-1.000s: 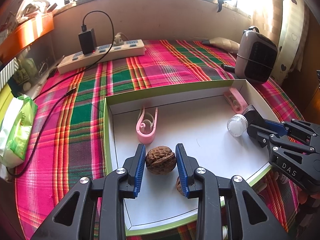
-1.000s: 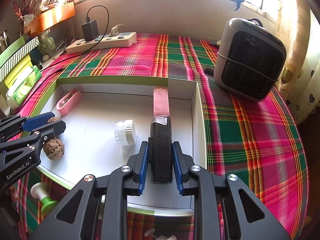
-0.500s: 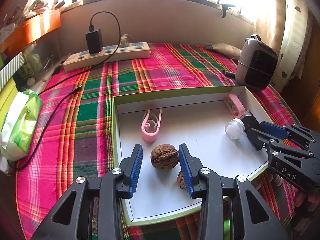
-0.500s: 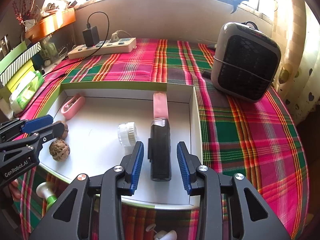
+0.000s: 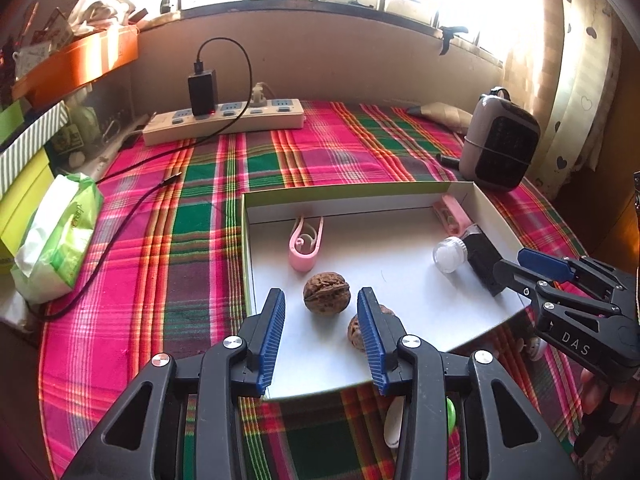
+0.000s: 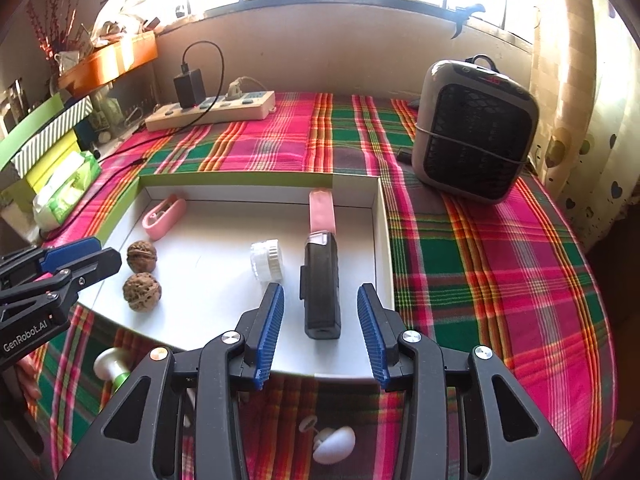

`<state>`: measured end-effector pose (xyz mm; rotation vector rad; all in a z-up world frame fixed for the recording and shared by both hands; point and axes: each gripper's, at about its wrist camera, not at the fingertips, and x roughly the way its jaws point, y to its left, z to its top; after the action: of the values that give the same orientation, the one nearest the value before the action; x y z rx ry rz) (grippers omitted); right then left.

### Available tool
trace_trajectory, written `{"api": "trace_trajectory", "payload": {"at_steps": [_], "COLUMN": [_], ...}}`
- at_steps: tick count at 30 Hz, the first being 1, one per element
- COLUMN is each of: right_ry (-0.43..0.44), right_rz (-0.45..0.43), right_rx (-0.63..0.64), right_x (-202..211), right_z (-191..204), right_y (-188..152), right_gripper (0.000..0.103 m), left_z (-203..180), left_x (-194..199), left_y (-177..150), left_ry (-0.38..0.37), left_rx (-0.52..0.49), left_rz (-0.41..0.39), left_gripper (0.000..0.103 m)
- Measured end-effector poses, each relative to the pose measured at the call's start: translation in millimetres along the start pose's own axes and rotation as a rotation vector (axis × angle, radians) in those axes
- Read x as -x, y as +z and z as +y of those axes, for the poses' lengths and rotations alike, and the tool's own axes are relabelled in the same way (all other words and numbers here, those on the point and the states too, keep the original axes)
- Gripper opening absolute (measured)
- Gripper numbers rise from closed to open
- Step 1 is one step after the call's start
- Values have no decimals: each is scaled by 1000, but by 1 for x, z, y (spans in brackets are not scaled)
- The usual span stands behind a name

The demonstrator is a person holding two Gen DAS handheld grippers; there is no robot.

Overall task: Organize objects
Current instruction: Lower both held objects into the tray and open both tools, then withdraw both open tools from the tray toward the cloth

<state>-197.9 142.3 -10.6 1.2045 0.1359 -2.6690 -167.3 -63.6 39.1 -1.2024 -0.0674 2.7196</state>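
My left tool (image 5: 321, 322) hangs over the near-left corner of the shallow white tray (image 5: 404, 364), its blue pads standing apart with nothing pressed between them. One walnut (image 5: 326, 293) lies on the tray floor just beyond the gap, free of both pads, and a second walnut (image 5: 355, 332) sits right behind the right-hand pad, partly hidden by it. Past them a pink clip (image 5: 305, 245) lies close to the tray's far wall.

My right tool (image 6: 320, 327) is over the near-right part of the same tray, and its jaws are opening at this moment. The black rectangular device (image 6: 321, 286) lies flat between the pads with clear space on either side (neither pad touches it). It points lengthwise toward the far wall, and a pink case (image 6: 322, 212) lies end to end with it, reaching the wall. A small clear jar with a white ribbed cap (image 6: 267, 260) lies on its side just left of the black device.

The tray rests on a plaid cloth (image 6: 492, 264) that covers the tabletop. Off the tray, a grey heater (image 6: 474, 136) stands at the far right, a power strip (image 5: 224, 122) with a black charger plugged in lies along the back wall, and a green tissue pack (image 5: 60, 236) lies at the left edge. A white and green piece (image 6: 110, 366) lies on the cloth in front of the tray, near my left tool.
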Motion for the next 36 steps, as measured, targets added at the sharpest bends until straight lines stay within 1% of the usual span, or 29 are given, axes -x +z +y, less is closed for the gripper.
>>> {"api": "trace_trajectory", "payload": {"at_steps": [6, 11, 16, 18, 20, 22, 24, 30, 34, 36], "right_ry": [6, 12, 21, 23, 25, 29, 31, 28, 33, 29], "right_rz": [-26, -59, -71, -78, -78, -78, -73, -58, -54, -47], "right_rx": [-24, -28, -52, -59, -67, -73, -77, -101, -102, -97], "right_x": [15, 32, 41, 45, 47, 49, 50, 51, 53, 52], "right_z": [-3, -4, -8, -10, -12, -16, -18, -28, -32, -32], "right_y": [-7, -16, -26, -31, -34, -40, -46, -60, -67, -70], "right_gripper": [40, 40, 40, 42, 46, 46, 46, 47, 54, 54], "left_z": [1, 1, -1, -3, -5, -8, -12, -23, -28, -31], "left_x": [14, 26, 38, 41, 43, 43, 41, 35, 32, 30], "left_y": [-7, -21, -34, -38, -42, -47, -50, -59, -62, -63], "left_ry": [-7, -11, -32, -46, -75, -131, -155, -177, -189, -186], "left_rx": [18, 31, 36, 35, 34, 35, 31, 13, 4, -8], "left_rz": [-18, -30, -38, -41, -40, -26, -11, 23, 39, 44], "left_gripper": [36, 36, 36, 36, 37, 40, 43, 45, 46, 46]}}
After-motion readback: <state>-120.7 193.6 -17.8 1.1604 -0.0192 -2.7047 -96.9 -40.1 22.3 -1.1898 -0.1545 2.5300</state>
